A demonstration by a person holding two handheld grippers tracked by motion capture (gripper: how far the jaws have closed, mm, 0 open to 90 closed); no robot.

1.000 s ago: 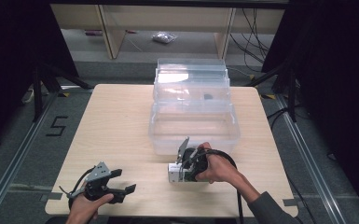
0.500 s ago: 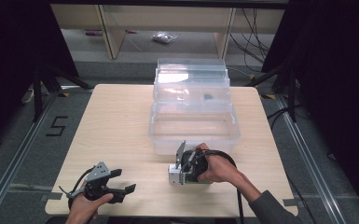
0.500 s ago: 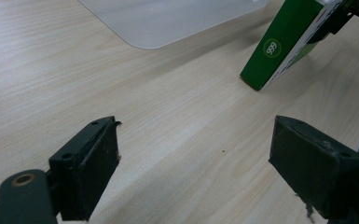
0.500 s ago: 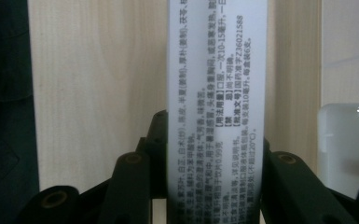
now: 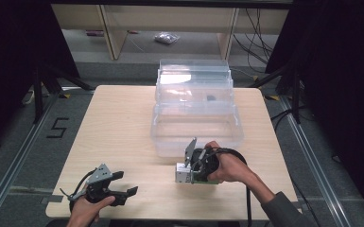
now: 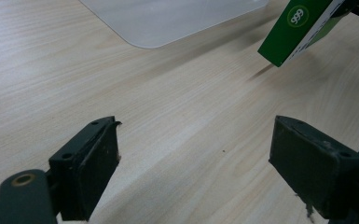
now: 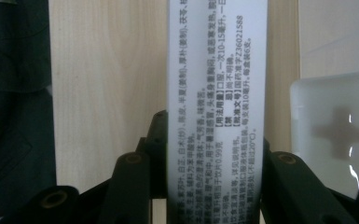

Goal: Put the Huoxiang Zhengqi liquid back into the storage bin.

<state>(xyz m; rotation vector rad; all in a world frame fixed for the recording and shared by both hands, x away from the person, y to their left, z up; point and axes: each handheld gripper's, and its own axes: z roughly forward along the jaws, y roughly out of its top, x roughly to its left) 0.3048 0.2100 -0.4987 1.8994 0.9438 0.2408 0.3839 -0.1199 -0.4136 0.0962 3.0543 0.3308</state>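
A green and white carton (image 5: 184, 174) is clamped in my right gripper (image 5: 199, 166), just in front of the clear plastic box (image 5: 196, 124). In the right gripper view its white printed side (image 7: 217, 84) stands between both jaws, which press on it. The left gripper view catches the carton's green corner (image 6: 293, 29) raised slightly off the table at top right. My left gripper (image 5: 118, 185) rests at the table's front left, open, with only bare wood between its fingers (image 6: 86, 165).
The clear box has its lid (image 5: 194, 80) folded back toward the far edge, with a small dark item (image 5: 211, 98) inside it. The wooden table (image 5: 118, 123) stretches bare to the left. Shelves and cables stand beyond the table.
The right gripper with the carton has shifted slightly toward the front edge. The left gripper has stayed put.
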